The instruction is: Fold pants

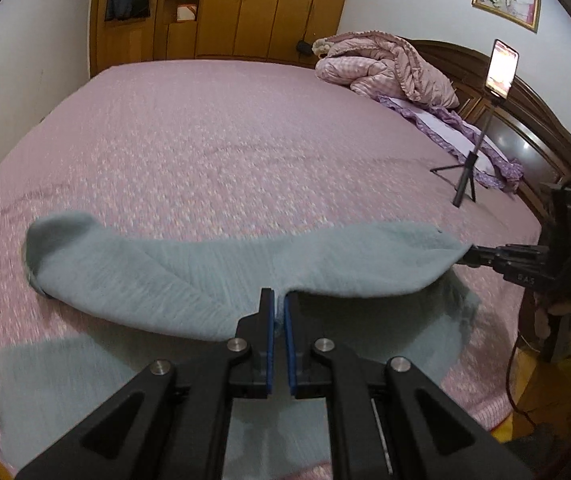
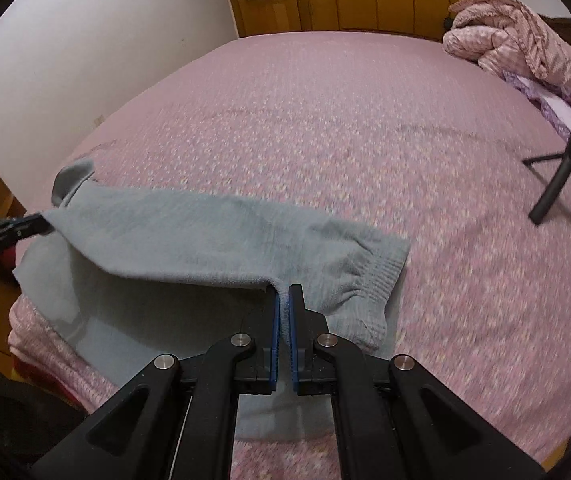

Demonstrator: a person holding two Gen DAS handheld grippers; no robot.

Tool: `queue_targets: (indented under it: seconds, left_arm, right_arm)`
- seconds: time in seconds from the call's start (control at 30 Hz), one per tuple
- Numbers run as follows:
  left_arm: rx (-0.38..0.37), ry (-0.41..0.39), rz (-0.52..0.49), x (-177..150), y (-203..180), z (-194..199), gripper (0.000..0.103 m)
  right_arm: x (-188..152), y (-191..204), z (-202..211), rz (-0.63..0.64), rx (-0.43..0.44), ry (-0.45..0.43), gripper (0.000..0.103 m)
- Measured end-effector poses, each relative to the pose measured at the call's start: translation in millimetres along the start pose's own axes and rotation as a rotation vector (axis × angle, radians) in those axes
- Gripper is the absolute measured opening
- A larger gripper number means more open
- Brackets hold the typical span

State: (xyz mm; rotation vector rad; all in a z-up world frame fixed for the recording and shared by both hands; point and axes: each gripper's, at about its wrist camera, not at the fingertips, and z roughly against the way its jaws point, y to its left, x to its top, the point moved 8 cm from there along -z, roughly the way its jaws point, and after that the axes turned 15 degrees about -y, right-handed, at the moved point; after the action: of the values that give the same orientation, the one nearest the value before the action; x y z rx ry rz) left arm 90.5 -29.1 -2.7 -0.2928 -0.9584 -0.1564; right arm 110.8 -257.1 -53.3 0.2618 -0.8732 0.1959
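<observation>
Grey-green fleece pants (image 1: 213,272) lie across the near edge of the pink bed (image 1: 225,148), partly lifted into a fold. My left gripper (image 1: 278,300) is shut on the raised edge of the pants. My right gripper (image 2: 284,294) is shut on the pants (image 2: 205,240) near the ribbed waistband (image 2: 381,276). In the left wrist view the right gripper (image 1: 473,254) pinches the pants' right end. In the right wrist view the left gripper (image 2: 41,224) pinches the left end. A lower layer of the pants lies flat under both grippers.
A phone on a black tripod (image 1: 469,176) stands on the bed at the right, also in the right wrist view (image 2: 561,172). A bundled pink quilt (image 1: 385,64) and a purple pillow (image 1: 445,128) lie by the dark headboard. Wooden wardrobes (image 1: 245,4) line the far wall.
</observation>
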Motion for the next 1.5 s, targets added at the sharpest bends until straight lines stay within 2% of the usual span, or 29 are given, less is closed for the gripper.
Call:
queue_targets:
  seconds: [0.3, 0.53, 0.73, 0.83, 0.9, 0.93, 0.97, 1.0, 1.1, 1.27, 1.4, 1.5]
  left_arm:
    - [-0.001, 0.127, 0.054, -58, 4, -3, 0.005]
    - [0.005, 0.222, 0.063, -80, 6, -21, 0.005]
    - [0.015, 0.269, 0.107, -95, 15, -24, 0.007]
    - [0.013, 0.263, 0.132, -92, 18, -21, 0.015]
    - [0.018, 0.255, 0.139, -91, 21, -15, 0.022]
    - [0.023, 0.25, 0.139, -90, 22, -12, 0.025]
    - [0.031, 0.242, 0.141, -88, 24, -8, 0.029]
    - [0.035, 0.236, 0.144, -87, 25, -6, 0.035]
    - [0.063, 0.226, 0.17, -84, 33, 0, 0.05]
    - [0.093, 0.21, 0.229, -81, 45, 3, 0.051]
    - [0.082, 0.208, 0.279, -80, 52, 0, 0.055]
    - [0.089, 0.216, 0.286, -81, 54, -1, 0.056]
  right_arm:
    - [-45, 1, -6, -0.028, -0.02, 0.081, 0.005]
    - [-73, -2, -22, -0.058, -0.051, 0.151, 0.008]
    - [-77, -6, -26, -0.106, -0.052, 0.148, 0.009]
    - [-76, -4, -22, -0.116, -0.073, 0.151, 0.011]
    - [-75, -2, -18, -0.124, -0.091, 0.152, 0.016]
    - [-74, 0, -14, -0.128, -0.097, 0.15, 0.021]
    - [-74, 2, -11, -0.13, -0.102, 0.149, 0.028]
    - [-74, 3, -7, -0.13, -0.112, 0.15, 0.03]
    - [-72, 3, 6, -0.122, -0.15, 0.147, 0.032]
    - [-70, -6, 23, -0.165, -0.171, 0.13, 0.035]
    - [-67, -18, 32, -0.236, -0.176, 0.117, 0.035]
    - [-65, -25, 35, -0.284, -0.176, 0.114, 0.039]
